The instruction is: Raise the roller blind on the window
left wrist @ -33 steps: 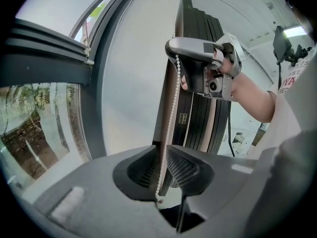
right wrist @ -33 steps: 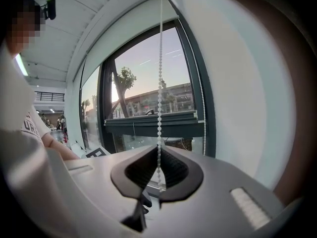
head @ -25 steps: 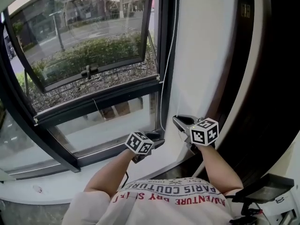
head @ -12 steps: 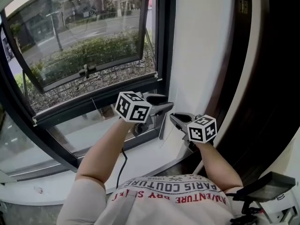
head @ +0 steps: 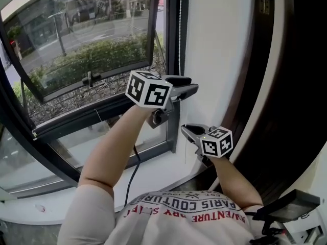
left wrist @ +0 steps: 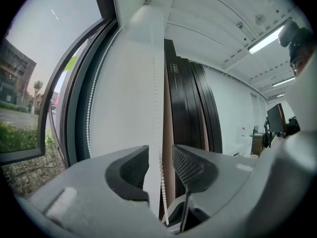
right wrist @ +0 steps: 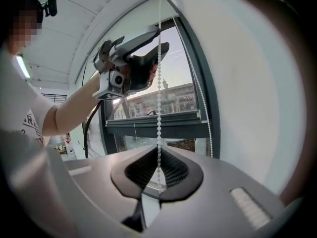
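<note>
Grip low on the bead chain (head: 180,29): right gripper (head: 186,130) near the sill, jaws nearly together and clamped on the beads (a straight line of them rising out of the ribbed pads in the right gripper view). Chain hanging down the white wall (head: 219,60), just beside the dark window frame (head: 173,45) at the window's right edge. Left gripper (head: 193,87) higher on the same chain, above the right one, held about level, marker cube (head: 148,89) turned toward the head camera. Jaws there wide, though just now closing a little; chain running down through the gap between them, pads not pressing on it. Black cable (head: 134,172) trailing under the left forearm. Tilted-out sash (head: 102,80) with its handle to the left of both grippers, hedge (head: 92,60) and street beyond the glass. Dark wooden panels (head: 291,86) to the right of the white wall.
</note>
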Demonstrator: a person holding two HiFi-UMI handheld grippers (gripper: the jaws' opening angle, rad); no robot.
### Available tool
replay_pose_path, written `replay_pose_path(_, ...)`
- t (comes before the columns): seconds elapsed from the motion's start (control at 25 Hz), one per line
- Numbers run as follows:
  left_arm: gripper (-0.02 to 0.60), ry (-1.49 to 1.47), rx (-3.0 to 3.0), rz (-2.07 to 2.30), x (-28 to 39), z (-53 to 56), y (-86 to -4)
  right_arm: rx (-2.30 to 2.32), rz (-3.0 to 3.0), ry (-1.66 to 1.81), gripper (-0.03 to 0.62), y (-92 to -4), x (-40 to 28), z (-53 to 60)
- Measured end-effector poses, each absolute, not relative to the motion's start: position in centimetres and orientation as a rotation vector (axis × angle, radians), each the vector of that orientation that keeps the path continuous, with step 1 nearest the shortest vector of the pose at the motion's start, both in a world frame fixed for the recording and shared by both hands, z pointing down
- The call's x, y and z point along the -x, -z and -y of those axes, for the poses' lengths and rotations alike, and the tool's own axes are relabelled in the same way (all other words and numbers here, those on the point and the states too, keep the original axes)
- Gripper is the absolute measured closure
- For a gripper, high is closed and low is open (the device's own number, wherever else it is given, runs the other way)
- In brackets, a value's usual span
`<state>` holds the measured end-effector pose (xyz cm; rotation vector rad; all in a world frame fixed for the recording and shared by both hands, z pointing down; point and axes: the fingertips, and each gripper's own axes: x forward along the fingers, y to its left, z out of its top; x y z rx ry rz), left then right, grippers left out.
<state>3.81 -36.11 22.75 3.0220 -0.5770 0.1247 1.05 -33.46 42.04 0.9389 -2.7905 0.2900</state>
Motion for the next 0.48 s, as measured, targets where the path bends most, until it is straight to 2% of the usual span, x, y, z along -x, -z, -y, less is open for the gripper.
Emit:
replay_pose_path(0.16, 0.436, -0.106, -3.015, 0.539, -4.7, 36.5, -21.9, -0.938, 2.796, -0.295, 0.574, -42.1, -1.0, 34.1)
replay_pose_path(0.2, 0.472, -0.104, -3.009, 0.542, -4.7, 36.7, -21.9, -0.934, 2.796, -0.292, 0.574, -42.1, -0.9, 34.3)
replay_pose_path(0.24, 0.533, -0.098, -3.006, 0.558, -4.6, 37.0, -21.8, -0.932, 2.795, -0.291, 0.574, -42.1, -0.9, 34.4)
replay_pose_path(0.48, 0.560, -0.083, -3.015, 0.566, -4.6, 38.6, -22.0, -0.922, 2.802, -0.294, 0.574, -42.7, -0.9, 36.1)
